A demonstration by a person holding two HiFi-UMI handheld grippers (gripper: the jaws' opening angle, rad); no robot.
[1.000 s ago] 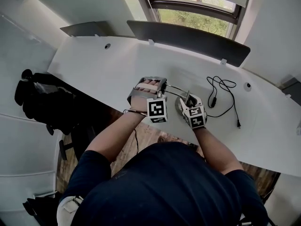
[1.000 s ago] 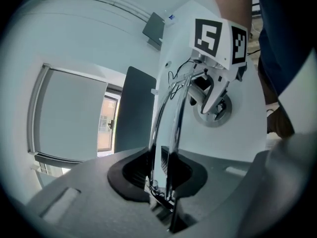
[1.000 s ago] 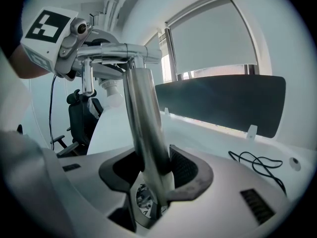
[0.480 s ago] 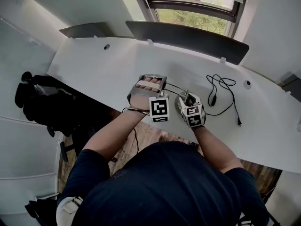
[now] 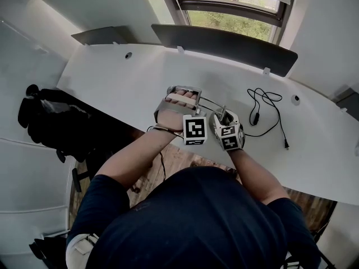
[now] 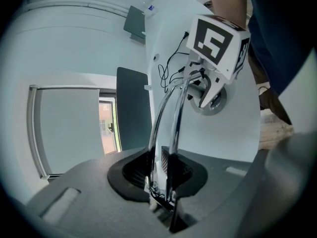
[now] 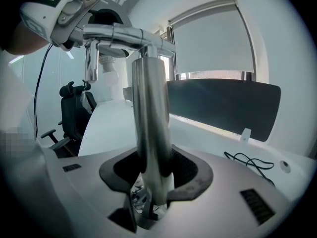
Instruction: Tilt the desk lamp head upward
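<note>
chrome makes up most of the desk lamp (image 5: 210, 102): a thick polished post (image 7: 151, 133), round in section, stands upright from a flat grey disc base (image 6: 214, 102) on the smooth white desk (image 5: 123, 83); at its top a crossbar (image 7: 124, 33) branches off sideways, and thin twin rods (image 6: 171, 118) arch away from that joint. the right hand-held gripper (image 7: 151, 185) is clamped around the post low down, with a dark ribbed pad on either side of it; the left hand-held gripper (image 6: 161, 180) is closed on the twin rods, which run lengthwise away from it towards the post and the right hand-held gripper. so the rods' long axis lies roughly from the left hand to the right, and the left is the nearer to the lamp head (image 7: 110, 67); that seems to be the pale bulb-like shape hanging just below the left hand-held gripper in the right gripper view, though it is small and half hidden. as i judge it, raising the head turns on the left swinging its end of the rods up about the joint while the right pins the post. a thin black cable (image 5: 263, 114) lies loose on the desk, apart from the base on its right.
</note>
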